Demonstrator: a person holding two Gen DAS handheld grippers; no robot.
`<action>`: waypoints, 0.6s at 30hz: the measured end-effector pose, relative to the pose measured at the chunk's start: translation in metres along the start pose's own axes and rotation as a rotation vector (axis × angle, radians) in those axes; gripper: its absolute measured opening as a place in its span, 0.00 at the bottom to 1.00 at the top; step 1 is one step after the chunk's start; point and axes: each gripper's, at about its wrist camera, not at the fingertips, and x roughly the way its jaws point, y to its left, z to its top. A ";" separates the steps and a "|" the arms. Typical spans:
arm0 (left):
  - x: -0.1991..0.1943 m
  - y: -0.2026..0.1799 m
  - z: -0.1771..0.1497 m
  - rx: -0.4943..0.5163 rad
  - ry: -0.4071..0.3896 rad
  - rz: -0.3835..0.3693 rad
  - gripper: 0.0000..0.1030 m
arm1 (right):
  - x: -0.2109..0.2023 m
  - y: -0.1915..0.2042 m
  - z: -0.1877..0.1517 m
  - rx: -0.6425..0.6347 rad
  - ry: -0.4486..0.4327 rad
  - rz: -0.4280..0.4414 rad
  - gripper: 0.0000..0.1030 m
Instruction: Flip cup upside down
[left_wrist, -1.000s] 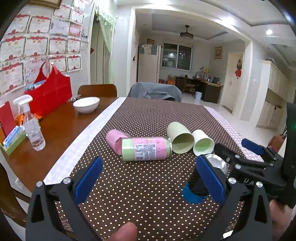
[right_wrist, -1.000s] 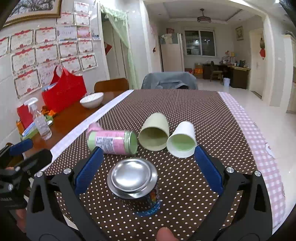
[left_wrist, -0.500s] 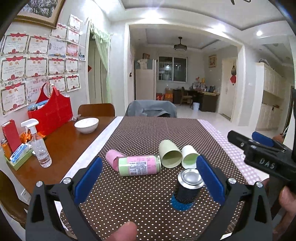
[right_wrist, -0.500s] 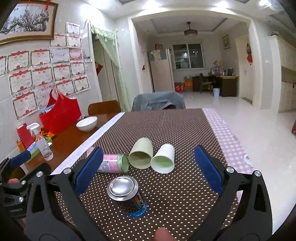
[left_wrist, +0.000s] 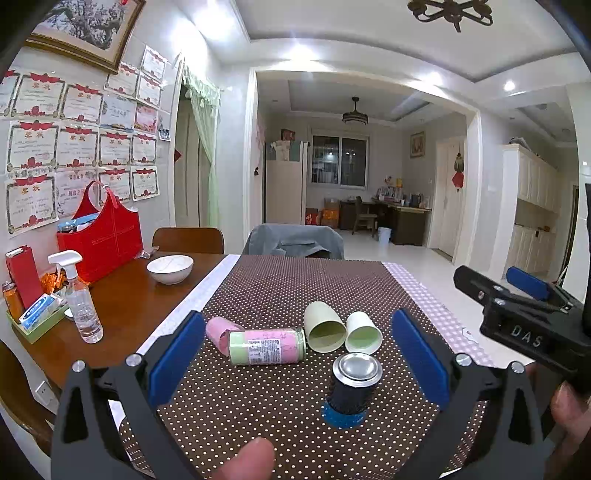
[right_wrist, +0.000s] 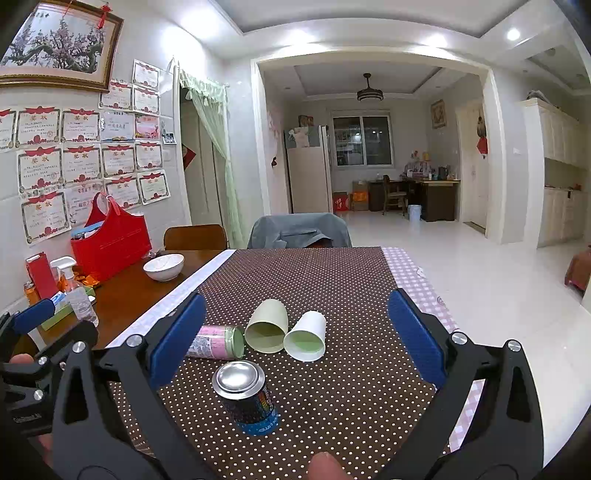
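Fingers (right_wrist: 415, 334) of right gripper (right_wrist: 295, 332) spread wide above upturned cup (right_wrist: 246, 397)

Counted on desk (left_wrist: 155, 306): three cups lying on sides — pale green cup (left_wrist: 325, 328), white cup (left_wrist: 364, 332), pink cup (left_wrist: 218, 330) (partly hidden behind bottle). One pink-green bottle (left_wrist: 267, 347), also lying. One can (left_wrist: 352, 387), upright. One bowl (left_wrist: 170, 268). One spray bottle (left_wrist: 79, 299). One red bag (left_wrist: 99, 238).
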 end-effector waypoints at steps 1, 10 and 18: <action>-0.001 0.000 0.001 0.000 -0.003 0.002 0.96 | -0.001 0.001 0.000 -0.001 -0.002 0.001 0.94; -0.003 -0.002 0.002 0.003 -0.020 0.012 0.96 | -0.003 0.000 0.000 -0.003 -0.006 -0.004 0.94; -0.004 -0.003 0.002 0.002 -0.024 0.017 0.96 | -0.002 -0.001 -0.001 -0.002 0.001 -0.003 0.94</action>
